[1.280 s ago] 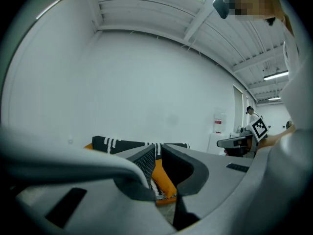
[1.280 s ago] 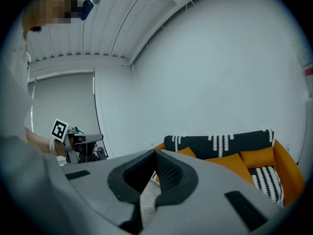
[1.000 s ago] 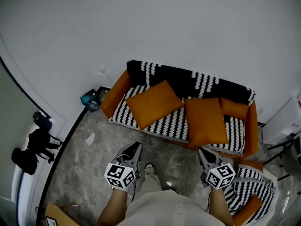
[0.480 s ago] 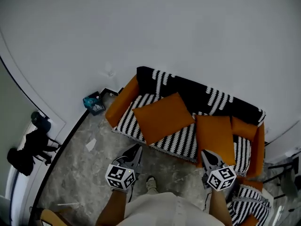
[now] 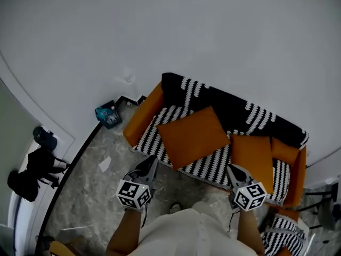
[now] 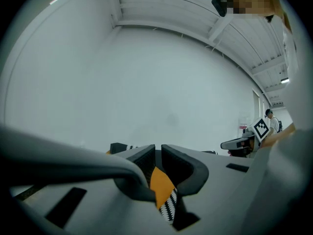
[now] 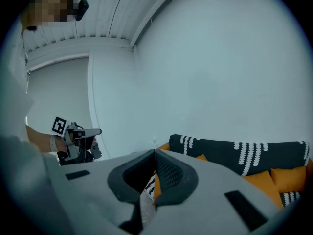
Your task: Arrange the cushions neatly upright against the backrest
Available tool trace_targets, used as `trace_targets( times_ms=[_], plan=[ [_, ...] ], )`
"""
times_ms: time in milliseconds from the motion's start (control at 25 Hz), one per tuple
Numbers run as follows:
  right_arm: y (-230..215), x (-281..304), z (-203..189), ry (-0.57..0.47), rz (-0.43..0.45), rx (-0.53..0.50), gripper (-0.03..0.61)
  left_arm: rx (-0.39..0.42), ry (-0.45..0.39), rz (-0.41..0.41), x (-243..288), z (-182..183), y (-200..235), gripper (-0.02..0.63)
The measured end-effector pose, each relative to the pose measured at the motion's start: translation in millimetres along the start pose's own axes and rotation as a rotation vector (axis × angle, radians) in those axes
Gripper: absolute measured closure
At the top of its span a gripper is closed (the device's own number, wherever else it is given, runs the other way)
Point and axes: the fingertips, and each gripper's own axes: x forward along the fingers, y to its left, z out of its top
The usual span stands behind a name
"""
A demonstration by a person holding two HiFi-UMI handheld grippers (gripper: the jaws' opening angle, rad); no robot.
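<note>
A person stands in front of a sofa [image 5: 160,142] with a black and white striped cover and orange arms, holding 2 grippers out over the grey floor.

The left gripper [image 5: 153,160] is close to the near edge of the seat, at its left part. Its jaws are almost together, with a slim gap and nothing in it. The right gripper [image 5: 232,169] is just in front of the seat's right part, jaws fully closed and empty. Neither one touches a cushion.

3 orange cushions are on the sofa. The large left cushion [image 5: 192,136] lies flat on the seat, face up and skewed against the sofa's lines. Its long axis runs left to right along the seat, and its far right corner points at the backrest [image 5: 224,101]. The middle cushion [image 5: 252,154] also lies flat, with its long axis running near to far across the seat and its near edge at the seat front. The small cushion [image 5: 285,151] sits in the far right corner, apparently propped against the backrest.

The step in hand looks like the approach, with no cushion stood up yet. The next move likely calls for opening a gripper, pinching a flat cushion by its near edge, tipping it up and leaning it back.
</note>
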Motion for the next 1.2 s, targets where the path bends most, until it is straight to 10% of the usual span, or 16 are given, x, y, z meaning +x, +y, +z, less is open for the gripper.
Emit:
trace_targets(
  times_ms=[1200],
  plan=[
    [-183.5,316.5,30.1,0.195,0.209,-0.016,0.558,-0.049,0.158,-0.04,296.6,-9.2,145.2,0.511]
  ],
)
